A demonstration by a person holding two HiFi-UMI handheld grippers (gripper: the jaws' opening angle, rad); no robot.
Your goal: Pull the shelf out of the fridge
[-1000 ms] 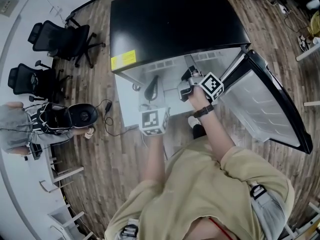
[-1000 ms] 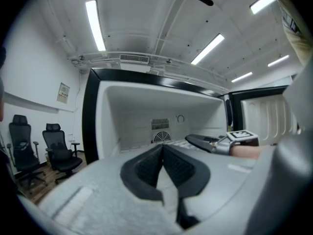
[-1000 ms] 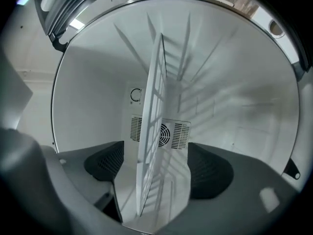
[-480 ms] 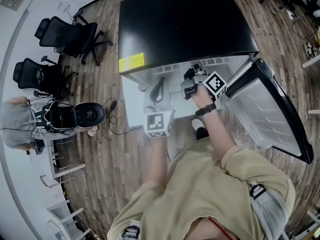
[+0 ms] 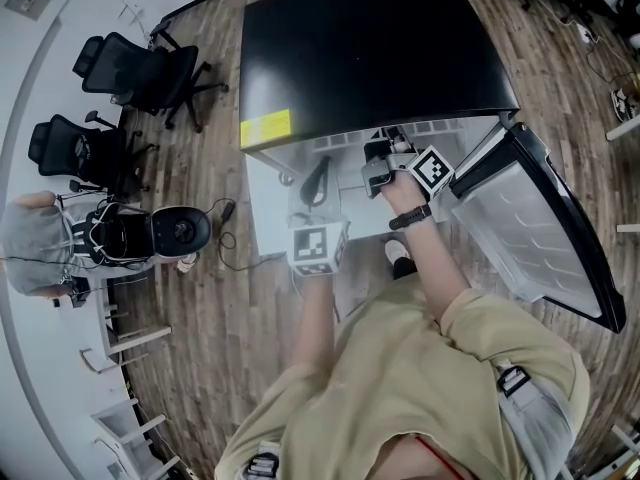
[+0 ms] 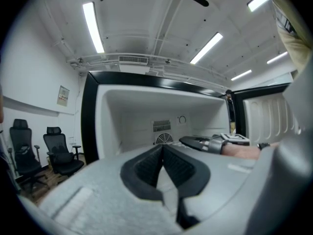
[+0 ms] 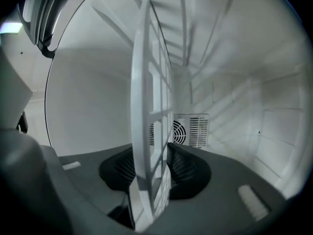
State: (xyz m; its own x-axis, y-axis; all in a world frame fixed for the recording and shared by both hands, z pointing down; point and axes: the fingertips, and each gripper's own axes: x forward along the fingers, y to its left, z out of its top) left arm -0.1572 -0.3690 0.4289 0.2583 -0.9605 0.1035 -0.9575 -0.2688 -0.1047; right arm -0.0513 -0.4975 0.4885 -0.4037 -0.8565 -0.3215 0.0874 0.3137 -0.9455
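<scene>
Right gripper (image 7: 151, 153) fingers, just closing, are pinching the shelf (image 7: 146, 82) inside the fridge (image 5: 370, 48); left gripper (image 6: 163, 148), at its 7 o'clock, is pressing its fingers together.

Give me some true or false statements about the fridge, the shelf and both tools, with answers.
1. The fridge door is open. True.
2. The right tool is empty. False: its jaws have just been closing, and the shelf is gripped between them.
3. The left tool holds the shelf. False: its jaws are together on nothing.
4. The right tool is inside the fridge. True.
</scene>
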